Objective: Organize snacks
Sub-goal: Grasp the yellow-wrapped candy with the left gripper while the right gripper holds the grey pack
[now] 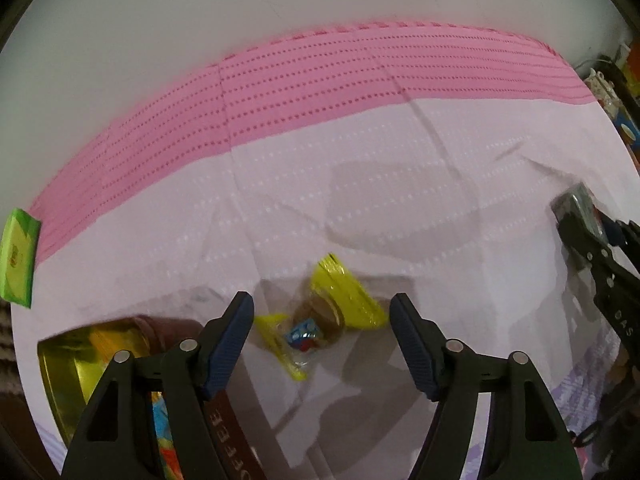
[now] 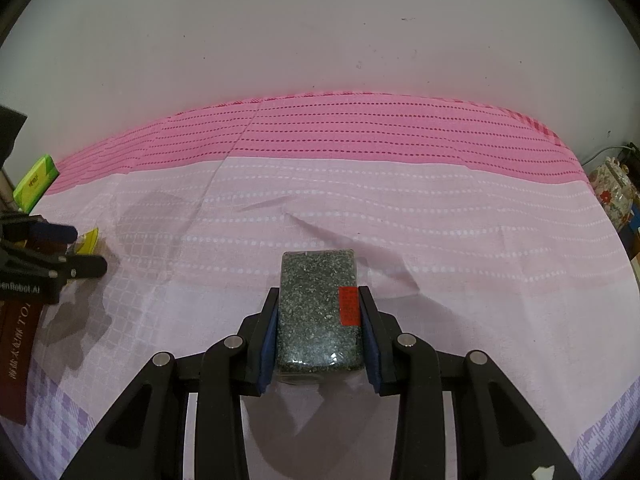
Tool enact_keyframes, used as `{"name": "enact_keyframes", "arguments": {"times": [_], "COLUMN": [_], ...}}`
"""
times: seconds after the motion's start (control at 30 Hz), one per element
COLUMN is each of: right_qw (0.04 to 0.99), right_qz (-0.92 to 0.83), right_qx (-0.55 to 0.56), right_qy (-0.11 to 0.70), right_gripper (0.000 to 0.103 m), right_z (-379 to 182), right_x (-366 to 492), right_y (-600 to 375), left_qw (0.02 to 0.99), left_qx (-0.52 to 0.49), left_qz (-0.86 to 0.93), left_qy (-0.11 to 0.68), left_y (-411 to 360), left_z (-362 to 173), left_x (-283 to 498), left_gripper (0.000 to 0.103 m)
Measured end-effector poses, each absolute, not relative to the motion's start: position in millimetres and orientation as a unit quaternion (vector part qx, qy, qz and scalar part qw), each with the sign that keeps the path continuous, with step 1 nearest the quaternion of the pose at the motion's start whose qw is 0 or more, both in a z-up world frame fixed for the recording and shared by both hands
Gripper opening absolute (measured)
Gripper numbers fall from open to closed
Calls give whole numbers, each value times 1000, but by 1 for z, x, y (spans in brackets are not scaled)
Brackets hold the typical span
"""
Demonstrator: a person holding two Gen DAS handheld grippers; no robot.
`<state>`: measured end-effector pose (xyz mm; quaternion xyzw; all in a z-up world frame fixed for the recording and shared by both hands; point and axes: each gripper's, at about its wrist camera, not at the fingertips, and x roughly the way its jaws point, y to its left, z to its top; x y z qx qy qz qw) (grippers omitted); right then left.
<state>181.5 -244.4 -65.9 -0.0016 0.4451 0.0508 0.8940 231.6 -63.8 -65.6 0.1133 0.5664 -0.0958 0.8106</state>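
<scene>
My left gripper [image 1: 322, 320] is open above the pink cloth, its fingers on either side of a yellow-wrapped snack [image 1: 324, 316] that lies on the cloth. A gold tin [image 1: 80, 364] and a brown coffee box [image 1: 224, 432] sit at lower left under the gripper. My right gripper [image 2: 319, 308] is shut on a clear pack of dark speckled snack [image 2: 318, 312] with a red label, held just above the cloth. The right gripper and its pack also show in the left wrist view [image 1: 576, 216]. The left gripper shows at the left edge of the right wrist view [image 2: 72, 248].
A pink and lilac cloth [image 2: 440, 220] covers the table against a white wall. A green box [image 1: 16, 258] lies at the far left edge, also in the right wrist view [image 2: 36, 182]. A floral jar [image 2: 612, 196] and clutter stand off the table's right end.
</scene>
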Motion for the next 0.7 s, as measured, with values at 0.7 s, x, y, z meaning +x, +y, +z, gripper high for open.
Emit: {"name": "enact_keyframes", "arguments": {"times": [0.7], "right_qw": [894], "right_qz": [51], "right_qx": [-1], "right_qy": [445], "right_gripper": [34], "right_z": [-66], "right_x": [181], "right_y": [-244], "left_qw": [824], "left_qx": [95], "left_qz": [-103], "left_qy": [549], "left_y": [-65], "left_z": [-43], "left_x": [204], "left_gripper": [34]}}
